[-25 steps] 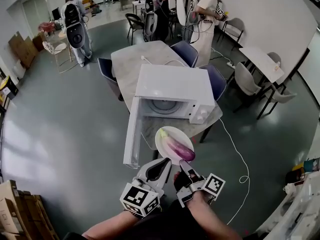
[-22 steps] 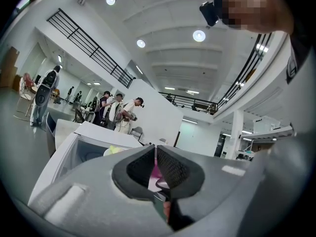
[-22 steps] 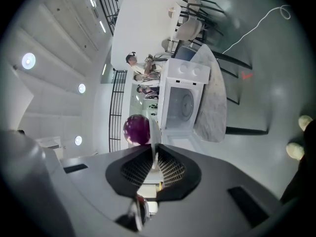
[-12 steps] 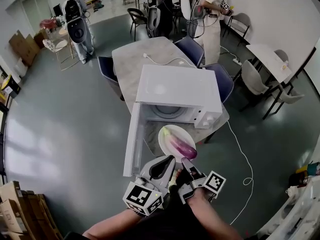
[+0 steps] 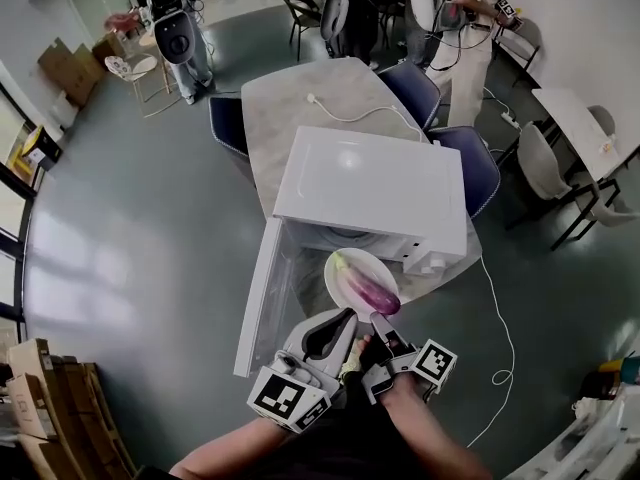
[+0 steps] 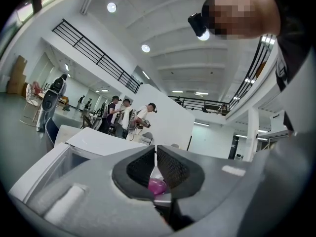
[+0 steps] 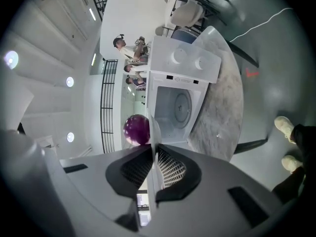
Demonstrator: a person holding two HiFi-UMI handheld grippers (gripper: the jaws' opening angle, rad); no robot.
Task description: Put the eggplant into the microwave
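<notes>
The head view shows the eggplant (image 5: 372,290) lying on a white plate (image 5: 338,265), just in front of the open microwave (image 5: 370,188) — its door (image 5: 258,298) stands out to the left. Only the gripper views show the grip: the left hand-held gripper (image 5: 346,318) and the right hand-held gripper (image 5: 378,318) each have their jaws clamped on the plate's thin rim. The right gripper view also looks into the cavity, at the round turntable (image 7: 180,105) and two dials (image 7: 189,60). The worktop (image 5: 300,108) is grey and marbled, with a white cable (image 5: 352,118) on it — around it are a grey floor (image 5: 130,228), chairs (image 5: 470,163) and people (image 5: 180,18).
</notes>
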